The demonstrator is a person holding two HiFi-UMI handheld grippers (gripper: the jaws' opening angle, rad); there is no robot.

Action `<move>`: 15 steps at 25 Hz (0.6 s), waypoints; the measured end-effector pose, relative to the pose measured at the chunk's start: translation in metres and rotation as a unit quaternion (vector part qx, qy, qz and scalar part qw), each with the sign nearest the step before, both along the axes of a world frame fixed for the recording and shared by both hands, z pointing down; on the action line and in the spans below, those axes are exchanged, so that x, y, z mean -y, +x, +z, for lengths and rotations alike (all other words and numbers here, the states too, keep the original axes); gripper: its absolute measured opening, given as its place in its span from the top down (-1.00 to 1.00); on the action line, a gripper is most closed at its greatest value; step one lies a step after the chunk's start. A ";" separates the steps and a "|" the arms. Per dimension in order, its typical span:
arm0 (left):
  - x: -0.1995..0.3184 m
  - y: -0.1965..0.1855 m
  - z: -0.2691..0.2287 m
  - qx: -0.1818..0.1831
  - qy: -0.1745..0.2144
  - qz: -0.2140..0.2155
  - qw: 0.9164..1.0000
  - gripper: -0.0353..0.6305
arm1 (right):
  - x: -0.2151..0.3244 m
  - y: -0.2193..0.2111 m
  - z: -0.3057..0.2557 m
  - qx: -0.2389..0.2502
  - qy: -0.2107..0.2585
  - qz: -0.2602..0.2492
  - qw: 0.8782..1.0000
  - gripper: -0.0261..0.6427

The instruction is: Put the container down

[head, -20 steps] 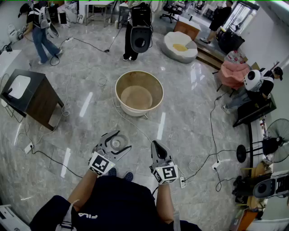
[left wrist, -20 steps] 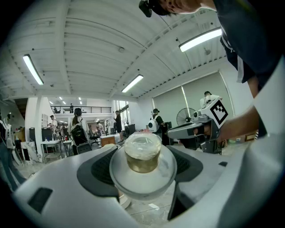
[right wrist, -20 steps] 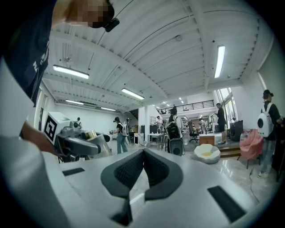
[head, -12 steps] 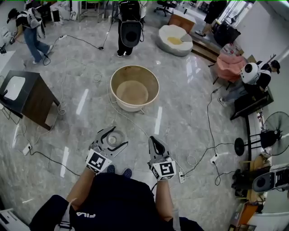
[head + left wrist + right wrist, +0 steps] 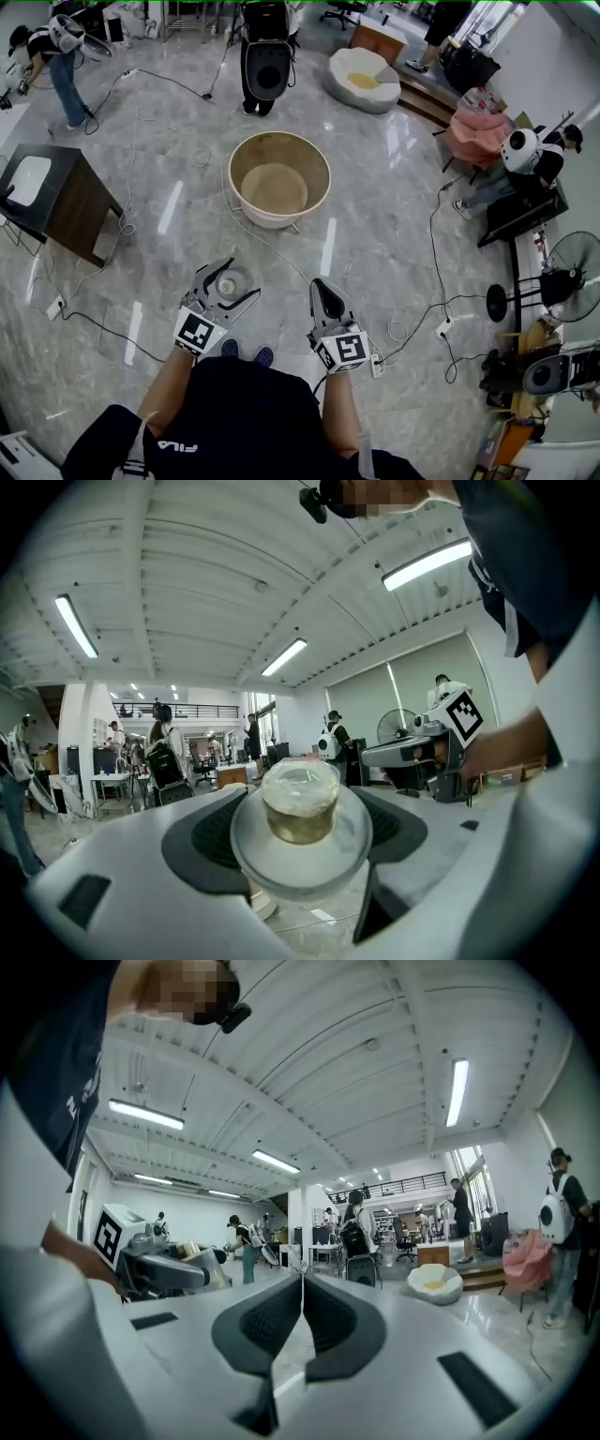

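The left claw (image 5: 239, 278), gripping the container (image 5: 228, 282), moved forward and slightly left over the floor (image 5: 375, 234). The right claw (image 5: 318, 286) advanced alongside. The person (image 5: 54, 52) at upper left shifted further left, bending.

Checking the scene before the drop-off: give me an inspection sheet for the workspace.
Surface: glossy grey marble floor.
Job's things: clear container, held off the floor, not yet down.
Clutter: round beige tub ahead; dark cabinet at left.
Tools: left tool shut on the container; right tool shut, empty.
Cables: white cable runs from the tub toward the person; power strip at right.
Surroundings: people along the far edge; fan at right.
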State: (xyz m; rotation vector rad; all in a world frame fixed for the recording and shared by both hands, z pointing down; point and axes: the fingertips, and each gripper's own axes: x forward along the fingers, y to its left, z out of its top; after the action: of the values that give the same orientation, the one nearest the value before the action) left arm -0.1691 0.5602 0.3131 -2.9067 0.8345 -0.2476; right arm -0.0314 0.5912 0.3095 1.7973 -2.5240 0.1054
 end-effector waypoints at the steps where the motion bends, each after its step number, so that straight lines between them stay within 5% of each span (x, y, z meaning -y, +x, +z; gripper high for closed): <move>1: 0.001 -0.003 0.000 -0.001 0.000 -0.004 1.000 -0.18 | 0.001 0.000 -0.002 0.005 0.002 -0.002 1.000 0.83; 15: -0.013 -0.003 -0.001 0.002 -0.010 -0.024 1.000 -0.18 | -0.010 0.007 0.004 0.017 -0.005 -0.016 1.000 0.83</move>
State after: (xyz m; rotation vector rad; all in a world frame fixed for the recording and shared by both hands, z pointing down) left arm -0.1725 0.5727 0.3123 -2.9058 0.9063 -0.2672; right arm -0.0243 0.6017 0.3140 1.7675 -2.5699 0.1482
